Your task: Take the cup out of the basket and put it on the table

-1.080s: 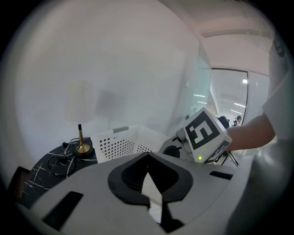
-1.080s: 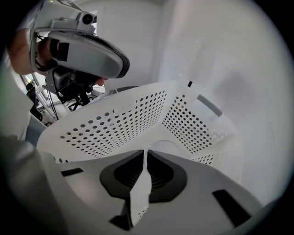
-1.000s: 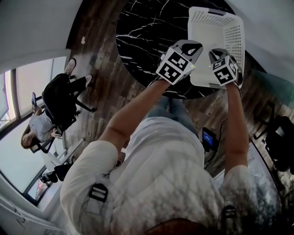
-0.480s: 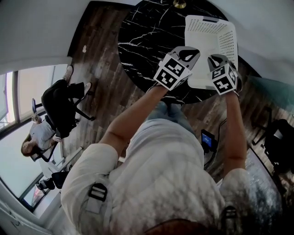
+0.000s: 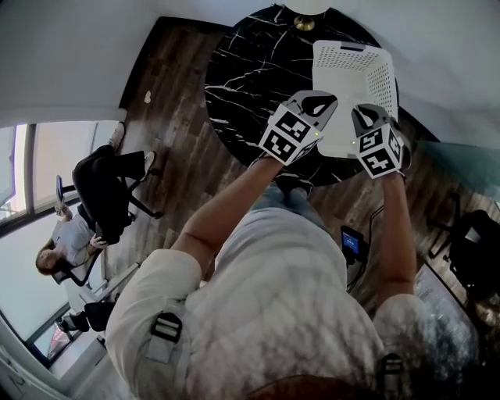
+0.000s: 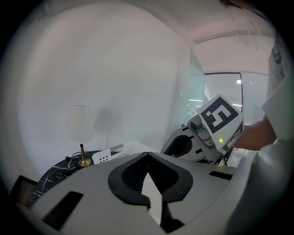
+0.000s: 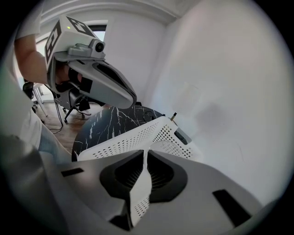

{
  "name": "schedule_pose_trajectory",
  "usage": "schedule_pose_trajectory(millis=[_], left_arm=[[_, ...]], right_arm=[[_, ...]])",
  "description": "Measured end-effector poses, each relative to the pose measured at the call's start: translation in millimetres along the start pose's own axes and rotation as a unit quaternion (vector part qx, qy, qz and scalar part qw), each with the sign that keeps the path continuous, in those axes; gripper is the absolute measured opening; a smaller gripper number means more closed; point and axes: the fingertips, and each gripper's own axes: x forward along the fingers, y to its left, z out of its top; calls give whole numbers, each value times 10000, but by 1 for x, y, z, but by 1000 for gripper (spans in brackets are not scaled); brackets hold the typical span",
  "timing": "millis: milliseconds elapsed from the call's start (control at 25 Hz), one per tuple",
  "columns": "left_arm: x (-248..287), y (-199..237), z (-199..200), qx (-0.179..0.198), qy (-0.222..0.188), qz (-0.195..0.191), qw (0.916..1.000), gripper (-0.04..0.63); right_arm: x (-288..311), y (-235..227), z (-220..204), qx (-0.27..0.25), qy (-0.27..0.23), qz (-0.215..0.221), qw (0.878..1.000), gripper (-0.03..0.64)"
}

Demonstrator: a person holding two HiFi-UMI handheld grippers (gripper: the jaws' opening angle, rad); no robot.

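Note:
A white perforated basket point(image 5: 383, 78) stands on the right part of a round black marble table point(image 5: 250, 70). No cup shows in any view, and the grippers hide the basket's near part. My left gripper point(image 5: 319, 95) hangs over the table just left of the basket's near corner, jaws shut and empty point(image 6: 148, 155). Above the basket's near rim my right gripper point(image 5: 367, 113) is shut too, with nothing in it point(image 7: 146, 151). The right gripper view looks along the basket's side wall point(image 7: 138, 137), with the left gripper above it.
A brass lamp base point(image 5: 305, 23) stands at the table's far edge by the wall. A person sits in a chair point(image 5: 70, 226) by the window at far left. A dark chair point(image 5: 476, 234) stands at right. A small device point(image 5: 353, 241) lies on the wood floor.
The head view has tilted, so the table and basket sit lower in the picture and the lamp base now shows. Both grippers stay by the basket's near edge, still shut.

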Motion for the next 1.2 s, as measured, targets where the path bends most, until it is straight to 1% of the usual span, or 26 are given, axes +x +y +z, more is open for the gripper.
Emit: schedule_pose_trajectory(millis=[440,1200], left_arm=[[-11,-15,6,24,-76,9,10000,6],[-24,-16,1,1,-90,122,9999,6]], right_arm=[[-31,4,11,-192,-71,-109,9997,29],[-41,14,21,-310,-163,-109,9993,29]])
